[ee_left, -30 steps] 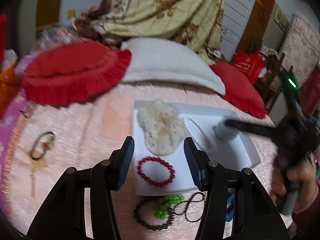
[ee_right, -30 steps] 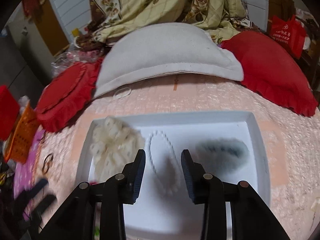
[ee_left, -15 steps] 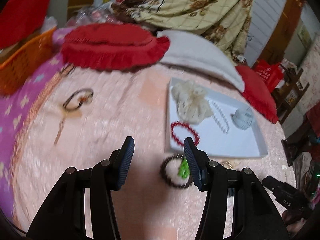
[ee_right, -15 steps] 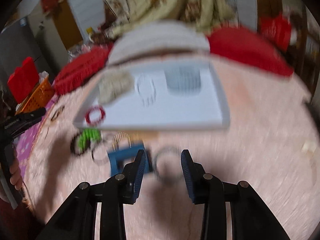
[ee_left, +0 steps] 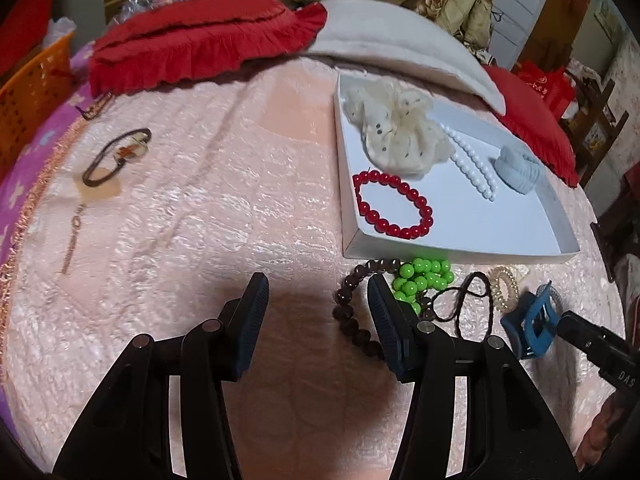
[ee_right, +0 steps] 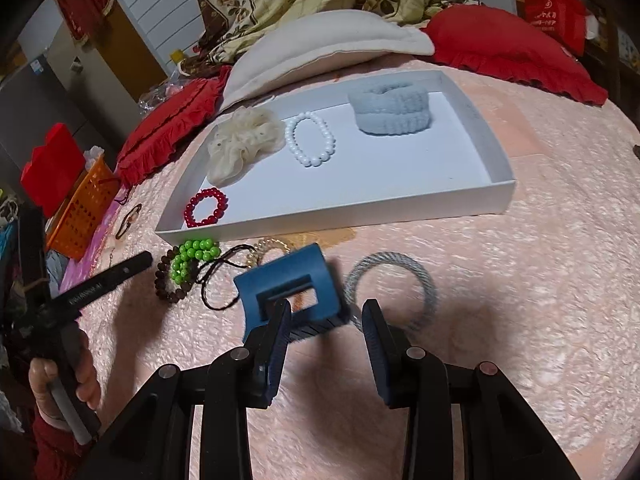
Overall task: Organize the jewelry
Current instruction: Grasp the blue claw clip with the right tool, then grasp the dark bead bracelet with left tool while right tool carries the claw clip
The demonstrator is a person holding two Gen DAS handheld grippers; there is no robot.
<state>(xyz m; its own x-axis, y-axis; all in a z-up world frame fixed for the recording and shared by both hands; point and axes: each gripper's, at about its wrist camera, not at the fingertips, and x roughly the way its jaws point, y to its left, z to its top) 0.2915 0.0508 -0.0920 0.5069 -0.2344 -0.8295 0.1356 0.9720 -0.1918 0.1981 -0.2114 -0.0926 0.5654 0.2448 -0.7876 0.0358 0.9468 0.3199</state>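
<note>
A white tray (ee_right: 492, 148) on the pink bedspread holds a cream scrunchie (ee_right: 242, 142), a white pearl bracelet (ee_right: 310, 140), a grey-blue scrunchie (ee_right: 394, 110) and a red bead bracelet (ee_right: 206, 208). In front of the tray lie a green bead bracelet (ee_right: 192, 258), a dark brown bead bracelet (ee_right: 168, 288), a black cord (ee_right: 218, 280), a gold coil tie (ee_right: 266, 248), a blue claw clip (ee_right: 292, 288) and a grey ring tie (ee_right: 392, 286). My right gripper (ee_right: 326, 328) is open, just before the clip and ring tie. My left gripper (ee_left: 318, 308) is open, left of the brown beads (ee_left: 352, 312).
Red cushions (ee_left: 200, 48) and a white pillow (ee_left: 392, 40) lie behind the tray (ee_left: 348, 216). A brown hair tie with a tag (ee_left: 116, 156) lies far left. An orange basket (ee_right: 84, 212) stands at the bed's left edge.
Both grippers pulled back from over the tray to the bedspread in front of it. The right gripper now sits low by the blue clip; the left shifted left of the loose beads.
</note>
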